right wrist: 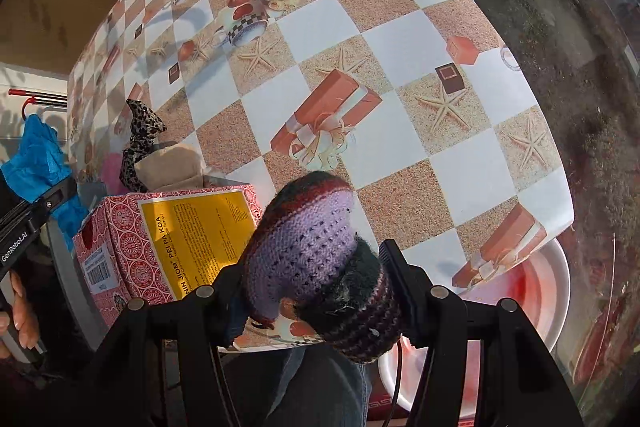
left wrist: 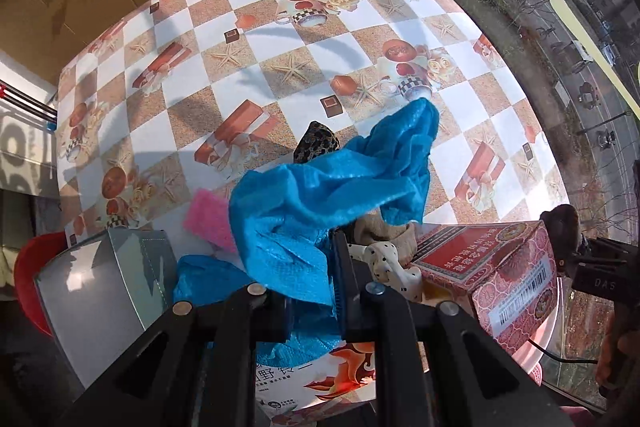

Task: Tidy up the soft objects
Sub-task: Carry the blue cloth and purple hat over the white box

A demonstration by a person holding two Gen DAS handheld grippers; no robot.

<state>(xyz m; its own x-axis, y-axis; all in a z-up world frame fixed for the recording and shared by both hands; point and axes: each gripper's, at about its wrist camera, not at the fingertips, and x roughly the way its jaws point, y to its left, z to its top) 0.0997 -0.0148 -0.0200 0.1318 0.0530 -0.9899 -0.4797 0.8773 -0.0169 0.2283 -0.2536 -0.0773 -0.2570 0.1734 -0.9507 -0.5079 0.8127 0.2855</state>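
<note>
My left gripper [left wrist: 310,279] is shut on a crumpled blue cloth [left wrist: 320,195] and holds it above the near table edge; the cloth also shows at the far left of the right wrist view [right wrist: 36,163]. My right gripper [right wrist: 316,287] is shut on a purple, dark and maroon knitted hat [right wrist: 316,259] over the table's near edge. Beside the blue cloth lie a pink cloth [left wrist: 208,219], a leopard-print fabric piece [left wrist: 316,143], a beige knit item [left wrist: 384,231] and a white spotted soft toy [left wrist: 388,263].
A red patterned carton [left wrist: 496,279] stands at the near edge, with its yellow label in the right wrist view [right wrist: 192,227]. A grey box [left wrist: 100,287] stands left. The checkered tablecloth [left wrist: 280,39] covers the table. A pink-white basin [right wrist: 528,299] sits below right. A window is on the right.
</note>
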